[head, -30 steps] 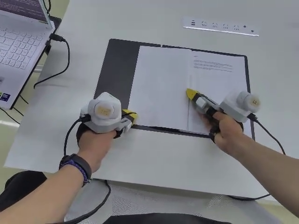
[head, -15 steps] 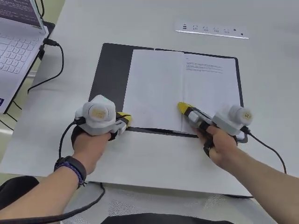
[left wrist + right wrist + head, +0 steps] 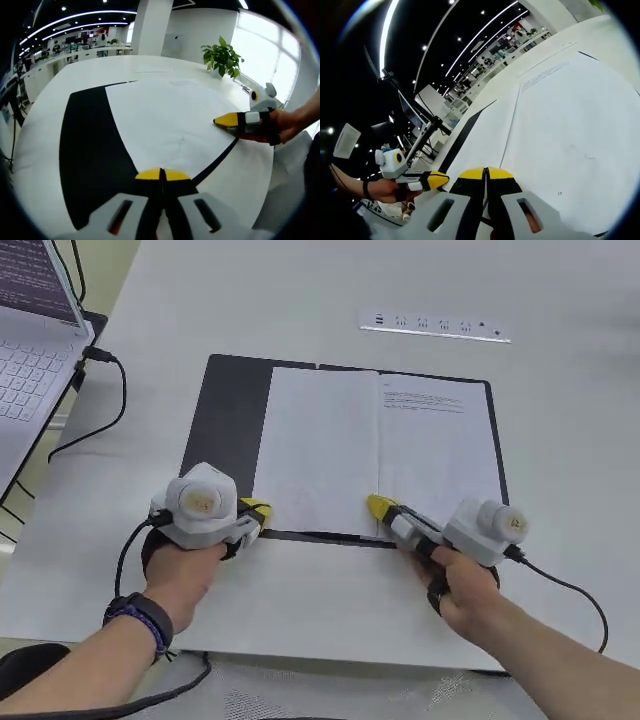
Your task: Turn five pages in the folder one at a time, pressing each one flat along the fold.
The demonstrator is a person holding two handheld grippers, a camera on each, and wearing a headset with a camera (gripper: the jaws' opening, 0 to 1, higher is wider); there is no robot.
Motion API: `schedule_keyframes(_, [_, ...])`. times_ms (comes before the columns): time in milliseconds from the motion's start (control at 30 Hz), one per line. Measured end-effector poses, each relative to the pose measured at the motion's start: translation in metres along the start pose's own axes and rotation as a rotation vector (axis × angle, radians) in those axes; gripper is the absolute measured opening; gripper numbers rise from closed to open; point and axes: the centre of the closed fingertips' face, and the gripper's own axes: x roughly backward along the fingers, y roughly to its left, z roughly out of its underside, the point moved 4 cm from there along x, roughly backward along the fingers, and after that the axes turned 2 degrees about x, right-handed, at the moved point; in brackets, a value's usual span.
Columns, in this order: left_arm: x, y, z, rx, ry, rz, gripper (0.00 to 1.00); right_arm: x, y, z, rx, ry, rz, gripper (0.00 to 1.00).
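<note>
Black open folder [image 3: 225, 420]: closed, empty right gripper [image 3: 380, 506] at the fold's near end, likely finishing a press, closed empty left gripper [image 3: 256, 510] idle; next, pinch the printed white page [image 3: 440, 455] by its edge.

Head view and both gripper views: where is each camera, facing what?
Head view: on the person's head, looking down at the folder; the left gripper, the right gripper and both forearms show.
Left gripper view: on the left gripper, looking along its shut jaws across the folder; the right hand shows.
Right gripper view: on the right gripper, looking along its shut jaws up the pages; the left hand shows.
Shared: each gripper view catches the other gripper.
</note>
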Motion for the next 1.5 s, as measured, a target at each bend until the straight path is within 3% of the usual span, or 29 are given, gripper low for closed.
schedule_keyframes(567, [0.000,0.000,-0.001,-0.002,0.001,0.002,0.00,0.017,0.004,0.021,0.001,0.026,-0.007,0.00])
schedule_keyframes(1233, [-0.002,0.004,0.001,0.032,-0.002,-0.006,0.00,0.026,0.006,0.029,-0.019,0.052,0.002,0.00])
schedule_keyframes(1500, [-0.004,0.004,0.001,0.065,0.015,-0.022,0.00,0.025,0.011,0.026,0.020,0.108,-0.005,0.00])
